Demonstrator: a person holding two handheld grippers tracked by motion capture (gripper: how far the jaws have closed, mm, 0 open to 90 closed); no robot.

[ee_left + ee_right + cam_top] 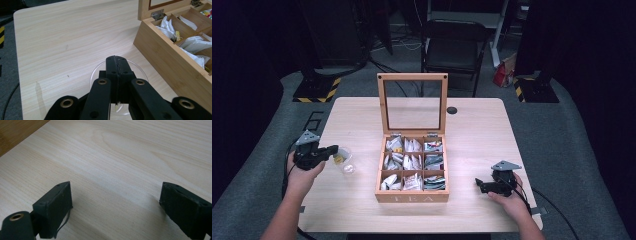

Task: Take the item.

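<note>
From the high view, a wooden tea box (412, 197) is sitting at the middle of the table (472, 130), nearer the person's edge, its glass-paned lid (413, 104) standing upright at the back so that all nine compartments of tea bags (413, 161) are lying open to reach. A clear plastic cup (344, 161) is lying near the table's left edge, between that edge and the box, seemingly tipped on its side, and the left tongs (332, 150) are reaching it from the left; the left hand (302, 172) is holding them low over the table's left edge. The right tongs (480, 185) are resting near the person's edge toward the right corner, well apart from the box, in the right hand (509, 197), probably keeping clear while the left works. In the left gripper view, the left tongs (117, 58) are pressing together with no gap showing, and the cup's clear rim (96, 70) is curving around behind them; a pale sliver is showing low between the jaws, so they may be pinching the cup's wall or something thin, though I cannot tell which. The tea box (162, 60) is standing to the right with its hinges and white bags showing. In the right gripper view, the right tongs (116, 200) are standing wide apart over bare table (120, 157), holding nothing, seemingly waiting.
</note>
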